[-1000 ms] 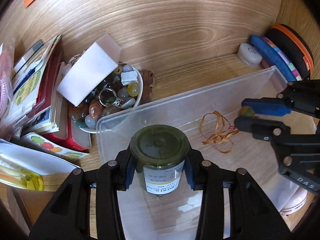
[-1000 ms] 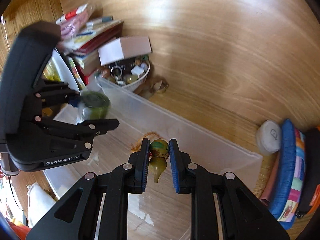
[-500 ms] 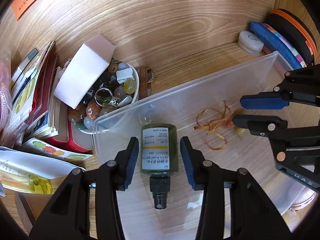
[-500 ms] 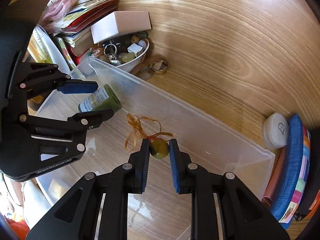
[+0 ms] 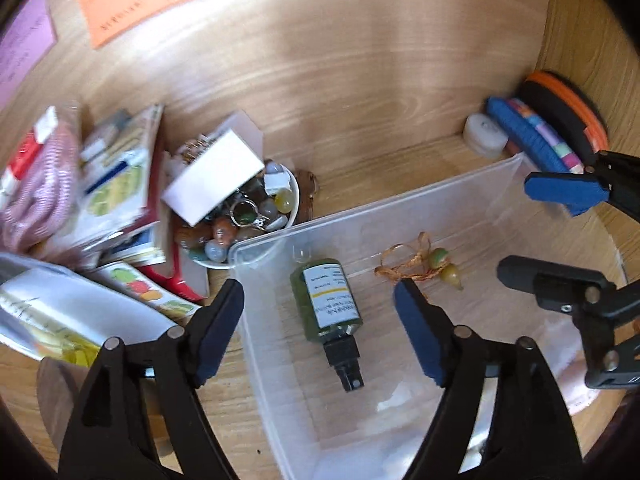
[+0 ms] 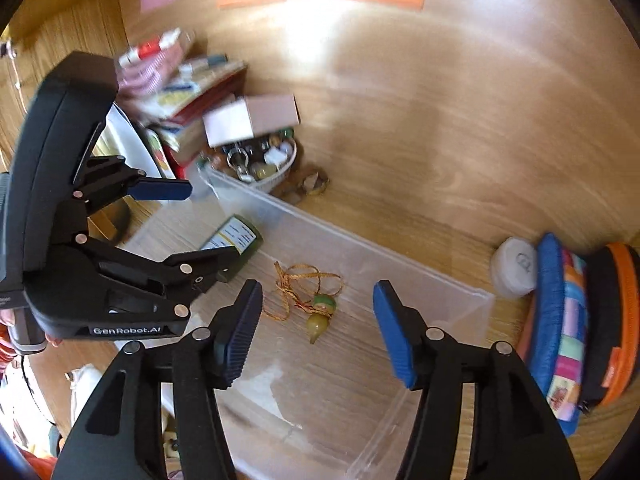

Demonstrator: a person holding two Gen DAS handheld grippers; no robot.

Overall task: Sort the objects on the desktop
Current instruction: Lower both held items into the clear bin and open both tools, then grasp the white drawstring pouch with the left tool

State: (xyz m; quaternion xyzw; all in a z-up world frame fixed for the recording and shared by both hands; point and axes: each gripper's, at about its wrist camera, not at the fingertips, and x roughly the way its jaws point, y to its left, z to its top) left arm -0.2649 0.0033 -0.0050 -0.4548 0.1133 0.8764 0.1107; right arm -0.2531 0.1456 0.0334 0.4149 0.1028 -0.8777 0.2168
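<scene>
Both tools hang over the clear plastic bin (image 5: pixel 400 208) on the wooden table (image 5: pixel 360 100), and each has let go. The left tool (image 5: pixel 320 312) has its jaws opening, with the small green glass bottle with a white label and black cap (image 5: pixel 326 306) lying on its side on the bin floor between them, untouched by either pad. The right tool (image 6: pixel 318 326) has its jaws opening too; the green gourd-shaped pendant on a tangled orange cord (image 6: pixel 320 314) rests on the bin floor between and below them, free of them.

So the drop-off step looks finished for these two pieces: bottle towards the bin's left end, pendant just beside it towards the middle, the two apart.

Plenty seems left to sort. Beyond the bin's far left corner sits a white bowl heaped with polished stones and a key ring (image 5: pixel 244 224), a white card box (image 5: pixel 212 180) tilted on it, and a stack of booklets (image 5: pixel 120 184) at the table's left edge. The next move, I judge, calls for lifting clear of the bin wall and reaching to that bowl, picking one small item without tipping the box.
</scene>
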